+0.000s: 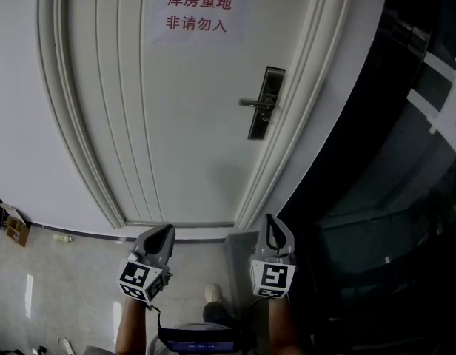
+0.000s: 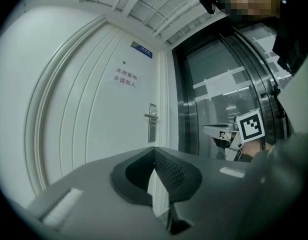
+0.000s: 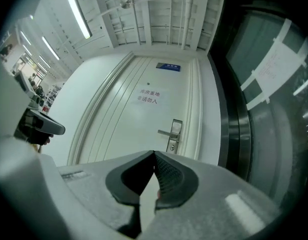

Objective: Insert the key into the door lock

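The white door (image 1: 183, 124) has a dark lock plate (image 1: 265, 103) with a silver lever handle (image 1: 254, 103) on its right side. The lock plate (image 3: 174, 136) shows again ahead in the right gripper view, with a small round keyhole (image 3: 172, 145) under the handle. My left gripper (image 1: 160, 235) and right gripper (image 1: 275, 231) are held low, well short of the door, side by side, and both point at it. Both are shut, pads meeting at the tips. No key shows clearly; a small reddish bit (image 3: 158, 194) sits in the slit of the right gripper (image 3: 154, 155), and I cannot tell what it is.
A red-lettered paper sign (image 1: 198, 13) hangs high on the door. A dark glass wall (image 1: 391, 198) with taped papers (image 1: 454, 113) runs along the right. A small box (image 1: 17, 231) lies on the floor at the left wall. A shoe (image 1: 213, 293) shows between my hands.
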Motion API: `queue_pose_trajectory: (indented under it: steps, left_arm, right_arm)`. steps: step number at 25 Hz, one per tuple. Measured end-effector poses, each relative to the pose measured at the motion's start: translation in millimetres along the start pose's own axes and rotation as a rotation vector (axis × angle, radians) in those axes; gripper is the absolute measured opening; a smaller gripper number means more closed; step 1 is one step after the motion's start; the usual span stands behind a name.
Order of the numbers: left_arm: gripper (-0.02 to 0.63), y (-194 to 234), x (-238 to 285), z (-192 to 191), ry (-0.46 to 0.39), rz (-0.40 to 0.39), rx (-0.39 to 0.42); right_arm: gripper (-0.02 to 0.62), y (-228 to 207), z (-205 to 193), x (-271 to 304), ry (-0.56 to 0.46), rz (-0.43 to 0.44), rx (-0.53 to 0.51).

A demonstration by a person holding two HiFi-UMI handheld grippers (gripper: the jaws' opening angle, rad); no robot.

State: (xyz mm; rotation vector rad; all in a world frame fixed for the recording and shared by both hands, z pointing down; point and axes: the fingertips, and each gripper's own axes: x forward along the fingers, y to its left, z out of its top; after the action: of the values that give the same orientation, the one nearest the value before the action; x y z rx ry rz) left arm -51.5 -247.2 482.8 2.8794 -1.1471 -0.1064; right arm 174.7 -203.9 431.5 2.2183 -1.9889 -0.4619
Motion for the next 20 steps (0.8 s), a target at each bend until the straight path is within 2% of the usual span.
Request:
queue_pose_trajectory:
  steps: [11, 15, 20]
  left_arm:
    - [0.002, -15.6, -49.5, -12.0, 0.011, -0.012, 0.007]
    - [0.002, -21.3, -63.5, -11.3, -0.011, -0.008, 0.045]
    - [0.002, -29.9, -76.1, -25.4, 0.010, -0.013, 0.096]
  right_arm:
    - [0.002, 33.1, -14.4, -71.2, 0.041, 0.005, 0.087]
    - [0.002, 37.4, -18.2, -89.4, 0.040, -0.007, 0.106]
    - [0.002, 48.2, -23.7, -112.7, 0.023, 0.015, 0.139]
